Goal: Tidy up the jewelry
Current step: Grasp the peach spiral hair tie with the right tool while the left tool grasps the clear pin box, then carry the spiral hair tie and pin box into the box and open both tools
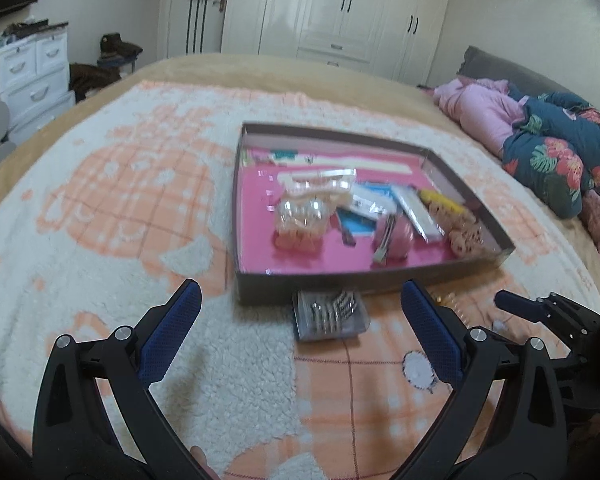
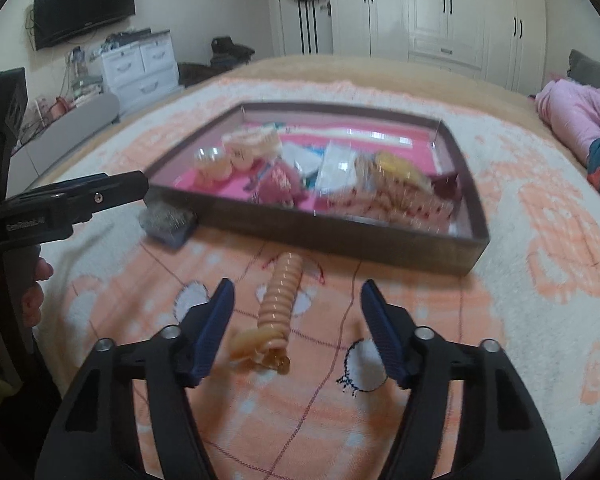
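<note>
Between the blue-padded fingers of the right gripper (image 2: 296,300) lies a peach-coloured coiled spiral hair tie (image 2: 278,304) on the orange-and-cream fleece blanket (image 2: 520,320); the pads stand clear of it on both sides, gripping nothing. Beyond it, a small clear plastic case of silvery pieces (image 1: 330,316), perhaps hairpins though blur hides the detail, rests just beside the near wall of the shallow dark-walled cardboard tray with a pink floor (image 1: 380,280), which holds clear pots, packets and a pink round thing. Spread wide and empty, the left gripper (image 1: 300,300) hovers over the case.
</note>
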